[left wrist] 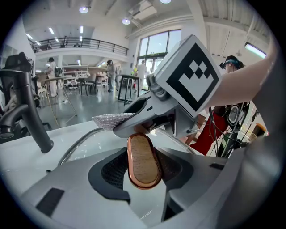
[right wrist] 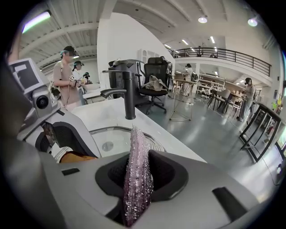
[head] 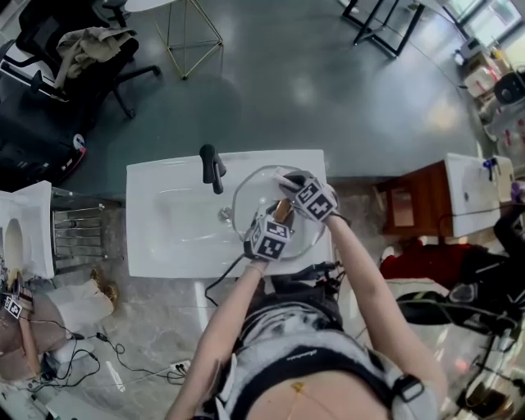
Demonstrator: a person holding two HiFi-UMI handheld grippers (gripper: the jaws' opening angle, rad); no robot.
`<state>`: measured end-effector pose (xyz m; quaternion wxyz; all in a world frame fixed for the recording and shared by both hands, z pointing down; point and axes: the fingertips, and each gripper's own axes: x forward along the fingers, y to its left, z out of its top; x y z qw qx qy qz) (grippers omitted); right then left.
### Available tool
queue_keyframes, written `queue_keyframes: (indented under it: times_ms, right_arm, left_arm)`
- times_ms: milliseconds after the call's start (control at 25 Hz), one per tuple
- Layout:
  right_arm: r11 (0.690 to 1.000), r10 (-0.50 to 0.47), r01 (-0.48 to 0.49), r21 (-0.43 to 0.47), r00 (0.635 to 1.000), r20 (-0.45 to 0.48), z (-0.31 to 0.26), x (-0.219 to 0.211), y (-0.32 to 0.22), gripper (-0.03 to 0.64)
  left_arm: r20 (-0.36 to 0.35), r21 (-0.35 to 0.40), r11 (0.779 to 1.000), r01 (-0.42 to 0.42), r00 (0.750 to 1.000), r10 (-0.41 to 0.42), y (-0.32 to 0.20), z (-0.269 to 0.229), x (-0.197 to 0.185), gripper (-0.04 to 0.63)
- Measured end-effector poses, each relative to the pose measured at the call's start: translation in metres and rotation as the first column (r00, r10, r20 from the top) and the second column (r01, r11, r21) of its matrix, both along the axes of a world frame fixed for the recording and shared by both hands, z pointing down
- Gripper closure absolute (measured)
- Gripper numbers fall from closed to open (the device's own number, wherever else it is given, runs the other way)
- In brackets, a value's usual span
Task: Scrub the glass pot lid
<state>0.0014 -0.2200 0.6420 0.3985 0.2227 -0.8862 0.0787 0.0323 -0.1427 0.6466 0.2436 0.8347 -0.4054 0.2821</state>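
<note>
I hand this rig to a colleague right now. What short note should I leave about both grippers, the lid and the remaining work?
Left gripper: jaws shut on the wooden handle, holding the glass lid over the sink.
Right gripper: jaws shut on the scrubbing cloth, beside the handle above the glass; contact is unclear.
Done: both things are gripped. How much is scrubbed does not show.
Left: probably scrub across the whole lid.

Glossy grey floor across the upper head view. Black office chair draped with beige cloth at upper left, gold wire frame beside it. Tall windows and round ceiling lights in the left gripper view. Railed balcony at upper right of the right gripper view.
</note>
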Motion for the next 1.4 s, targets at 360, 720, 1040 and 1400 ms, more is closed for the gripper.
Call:
queue_keyframes:
  times_ms: [360, 720, 1040, 1400]
  right_arm:
    - [0.994, -0.103, 0.103, -0.024, 0.995, -0.001, 0.001, -0.022, -0.005, 0.525]
    - [0.964, -0.265, 0.264, -0.033, 0.964, -0.009, 0.002, -0.058, 0.006, 0.523]
    - [0.941, -0.336, 0.335, -0.037, 0.941, -0.023, 0.003, -0.075, 0.017, 0.522]
    - [0.937, -0.348, 0.347, -0.021, 0.937, -0.015, 0.002, -0.074, 0.017, 0.522]
  left_arm:
    - [0.002, 0.002, 1.0, 0.002, 1.0, -0.002, 0.0, 0.001, 0.0, 0.411]
    - [0.007, 0.002, 1.0, 0.005, 1.0, -0.005, 0.0, 0.002, 0.001, 0.411]
    - [0.008, 0.01, 1.0, 0.008, 1.0, -0.008, 0.0, 0.003, 0.0, 0.411]
    - [0.005, 0.004, 1.0, 0.007, 1.0, -0.007, -0.002, 0.001, 0.001, 0.411]
